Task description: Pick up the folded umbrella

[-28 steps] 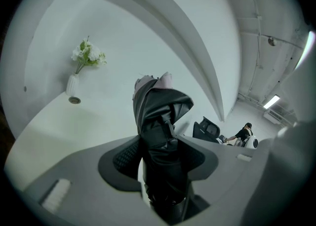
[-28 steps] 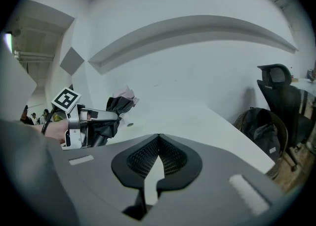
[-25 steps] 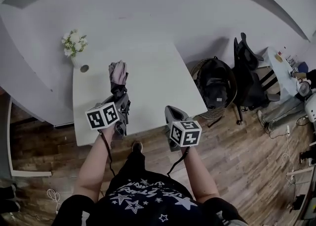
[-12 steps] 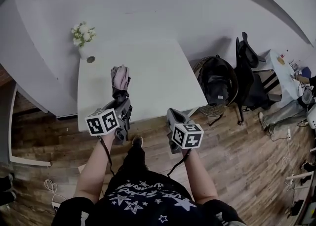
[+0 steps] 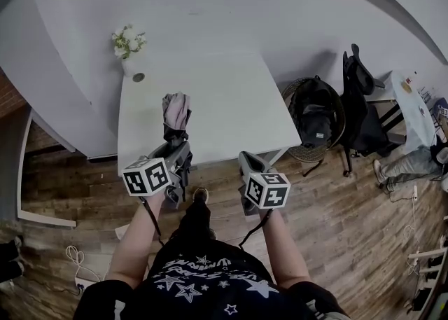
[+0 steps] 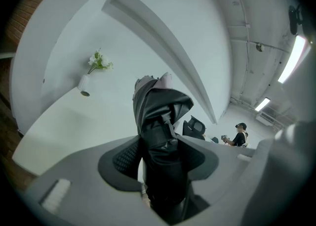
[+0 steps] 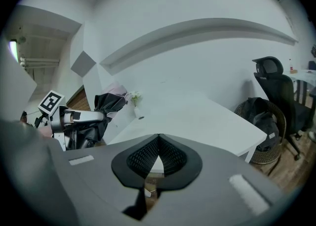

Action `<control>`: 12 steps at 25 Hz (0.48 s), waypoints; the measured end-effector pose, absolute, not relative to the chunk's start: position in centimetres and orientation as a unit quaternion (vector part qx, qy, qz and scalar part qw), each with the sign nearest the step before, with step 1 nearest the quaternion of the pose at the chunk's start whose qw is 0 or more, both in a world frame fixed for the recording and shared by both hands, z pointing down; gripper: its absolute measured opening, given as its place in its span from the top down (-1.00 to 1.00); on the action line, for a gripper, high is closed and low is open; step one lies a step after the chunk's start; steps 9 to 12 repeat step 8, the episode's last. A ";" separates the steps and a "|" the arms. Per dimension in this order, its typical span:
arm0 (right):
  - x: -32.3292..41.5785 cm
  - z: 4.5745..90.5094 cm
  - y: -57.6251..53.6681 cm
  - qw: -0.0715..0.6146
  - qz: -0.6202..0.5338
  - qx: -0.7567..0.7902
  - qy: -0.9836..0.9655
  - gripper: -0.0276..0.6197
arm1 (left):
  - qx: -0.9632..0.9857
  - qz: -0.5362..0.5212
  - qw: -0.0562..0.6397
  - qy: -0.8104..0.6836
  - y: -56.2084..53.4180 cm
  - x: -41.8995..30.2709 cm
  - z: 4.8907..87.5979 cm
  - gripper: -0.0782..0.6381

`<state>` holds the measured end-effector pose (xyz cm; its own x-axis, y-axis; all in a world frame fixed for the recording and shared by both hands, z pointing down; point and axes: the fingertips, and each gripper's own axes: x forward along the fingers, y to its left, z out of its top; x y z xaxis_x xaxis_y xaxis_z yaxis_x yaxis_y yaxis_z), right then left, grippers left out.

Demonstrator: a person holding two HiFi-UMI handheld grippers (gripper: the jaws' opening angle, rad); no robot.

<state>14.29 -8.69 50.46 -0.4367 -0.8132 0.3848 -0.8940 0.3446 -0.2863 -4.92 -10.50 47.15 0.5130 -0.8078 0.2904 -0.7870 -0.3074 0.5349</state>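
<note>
the left hand-held gripper [image 5: 178, 156] clamps its jaws on the dark lower end of the folded umbrella [image 5: 175, 110], holding it out over the near edge of the white worktop [image 5: 234, 101], while the right hand-held gripper [image 5: 247, 161] hovers alongside, jaws together and empty.

Open tabletop [image 5: 224, 101] (vase [image 5: 133, 68] at far corner)

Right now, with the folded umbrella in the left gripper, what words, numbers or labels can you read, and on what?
No readable text anywhere.
White marker cube on the left gripper: black square patterns, no letters.
White marker cube on the right gripper: likewise.
Pale lettering on the person's dark star-print shirt: too blurred.
Black-and-pink folded umbrella: no print seen.
</note>
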 end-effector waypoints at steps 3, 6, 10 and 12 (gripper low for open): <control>13.9 50.5 -8.8 0.089 0.230 0.521 -0.817 0.86 | 0.809 -0.015 0.316 -0.494 -10.4 -5.2 47.1 0.20; 13.8 50.6 -9.2 0.090 0.228 0.522 -0.817 0.86 | 0.811 -0.016 0.316 -0.492 -10.7 -5.5 47.3 0.20; 13.7 50.5 -9.6 0.089 0.226 0.523 -0.817 0.87 | 0.811 -0.017 0.316 -0.492 -10.9 -5.6 47.4 0.20; 13.7 50.5 -9.6 0.089 0.226 0.523 -0.817 0.87 | 0.811 -0.017 0.316 -0.492 -10.9 -5.6 47.4 0.20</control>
